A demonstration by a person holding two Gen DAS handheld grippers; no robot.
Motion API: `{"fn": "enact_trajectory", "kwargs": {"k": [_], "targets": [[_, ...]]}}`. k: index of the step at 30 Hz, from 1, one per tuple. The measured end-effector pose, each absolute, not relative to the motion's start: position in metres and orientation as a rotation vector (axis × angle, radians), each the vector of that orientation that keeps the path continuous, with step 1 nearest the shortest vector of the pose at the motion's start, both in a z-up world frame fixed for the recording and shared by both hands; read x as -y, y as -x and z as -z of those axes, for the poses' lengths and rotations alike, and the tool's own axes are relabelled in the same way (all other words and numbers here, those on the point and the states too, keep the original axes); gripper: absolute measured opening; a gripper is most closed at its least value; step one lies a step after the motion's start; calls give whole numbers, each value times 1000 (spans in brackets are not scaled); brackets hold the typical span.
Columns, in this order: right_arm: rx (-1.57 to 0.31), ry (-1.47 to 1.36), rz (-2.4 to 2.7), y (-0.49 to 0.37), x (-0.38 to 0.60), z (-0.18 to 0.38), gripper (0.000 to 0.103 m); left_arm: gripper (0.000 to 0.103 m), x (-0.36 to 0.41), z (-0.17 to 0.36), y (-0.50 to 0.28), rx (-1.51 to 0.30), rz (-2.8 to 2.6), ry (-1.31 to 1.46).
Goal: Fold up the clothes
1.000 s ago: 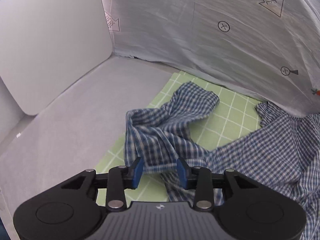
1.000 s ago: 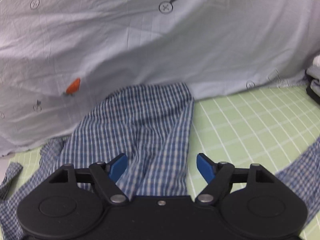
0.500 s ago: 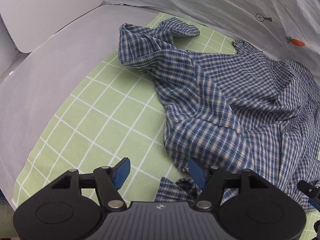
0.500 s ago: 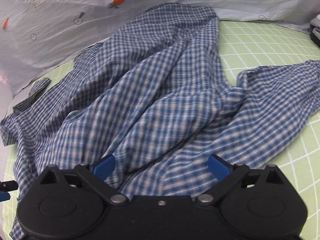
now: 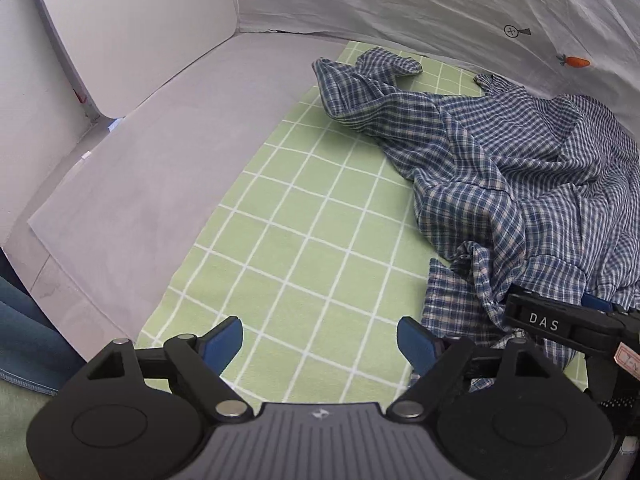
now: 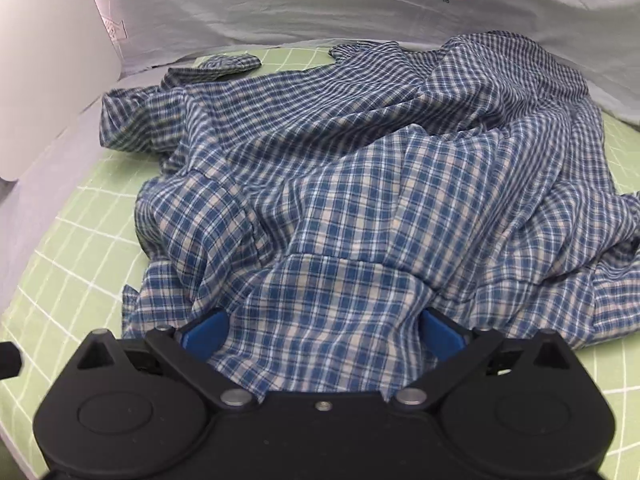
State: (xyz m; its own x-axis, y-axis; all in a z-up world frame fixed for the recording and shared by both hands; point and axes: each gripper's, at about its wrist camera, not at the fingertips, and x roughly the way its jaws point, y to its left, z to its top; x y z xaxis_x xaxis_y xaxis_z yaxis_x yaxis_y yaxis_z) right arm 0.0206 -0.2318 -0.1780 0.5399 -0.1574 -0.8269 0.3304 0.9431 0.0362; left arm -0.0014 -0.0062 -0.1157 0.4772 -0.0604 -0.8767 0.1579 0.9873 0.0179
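A blue-and-white checked shirt (image 5: 500, 160) lies crumpled on the green grid mat (image 5: 300, 220), one sleeve reaching toward the far left corner. My left gripper (image 5: 320, 340) hangs over bare mat left of the shirt's near hem; its jaws are opening and hold nothing. A black finger (image 5: 544, 322) of my right gripper shows at the right edge, over the hem. In the right wrist view the shirt (image 6: 360, 180) fills the frame. My right gripper (image 6: 322, 332) stands wide open, with a hump of shirt cloth between its blue pads (image 6: 204, 332).
White boards (image 5: 132, 40) wall off the left side. A pale cloth backdrop (image 5: 440, 8) with carrot prints hangs behind the mat. Grey tabletop (image 5: 160, 168) lies left of the mat. A person's jeans leg (image 5: 20, 328) shows at the near left edge.
Both grippers drew back from the backdrop toward the mat's near side and their jaws widened. The left let go of the sleeve cloth and now hangs over bare mat.
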Motion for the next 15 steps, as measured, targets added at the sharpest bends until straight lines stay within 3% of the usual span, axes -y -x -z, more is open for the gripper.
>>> {"fn": "enact_trajectory", "kwargs": {"k": [7, 15], "targets": [[-988, -225, 340, 11, 251, 185, 103, 86, 4, 115, 8, -1089, 124, -14], [-1051, -223, 455, 77, 318, 185, 103, 86, 65, 109, 26, -1096, 202, -23]]}}
